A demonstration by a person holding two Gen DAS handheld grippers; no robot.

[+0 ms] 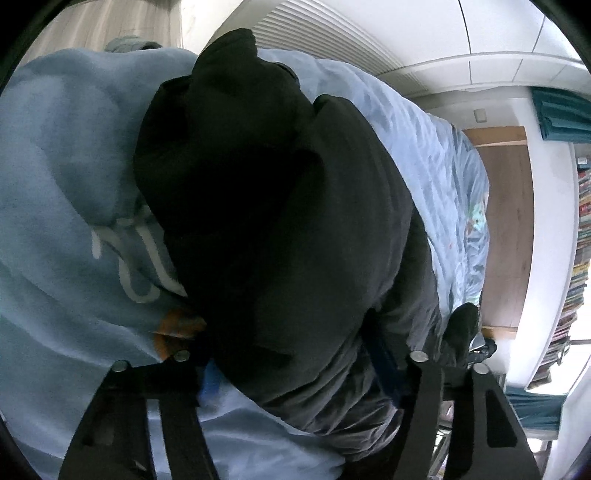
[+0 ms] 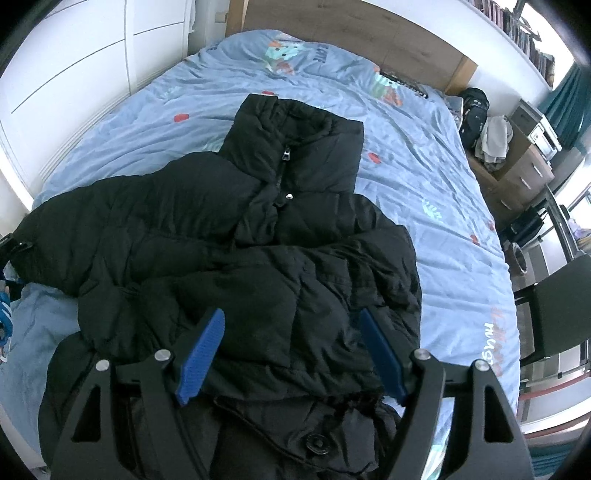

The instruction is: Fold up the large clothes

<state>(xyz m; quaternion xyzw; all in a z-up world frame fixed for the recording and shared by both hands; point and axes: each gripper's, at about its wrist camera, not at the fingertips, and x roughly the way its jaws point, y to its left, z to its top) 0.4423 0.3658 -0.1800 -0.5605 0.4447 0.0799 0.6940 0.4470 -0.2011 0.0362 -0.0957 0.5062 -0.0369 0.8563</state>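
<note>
A black puffer jacket (image 2: 258,229) lies face up on the bed, collar toward the headboard, zip closed, one sleeve folded across its chest. In the right wrist view my right gripper (image 2: 291,350) hovers over the jacket's lower part, its blue pads (image 2: 201,354) wide apart and open, fabric lying under them. In the left wrist view a thick bunch of the black jacket (image 1: 258,221) fills the gap between the fingers of my left gripper (image 1: 295,369). Its blue pads (image 1: 384,365) are mostly buried in the fabric and press on it from both sides.
A light blue fleece garment (image 1: 74,184) with a white cord lies left of the jacket. The blue printed bedsheet (image 2: 424,166) covers the bed up to a wooden headboard (image 2: 369,29). A black chair (image 2: 554,302), a drawer unit (image 2: 517,177) and a black backpack (image 2: 474,110) stand on the right.
</note>
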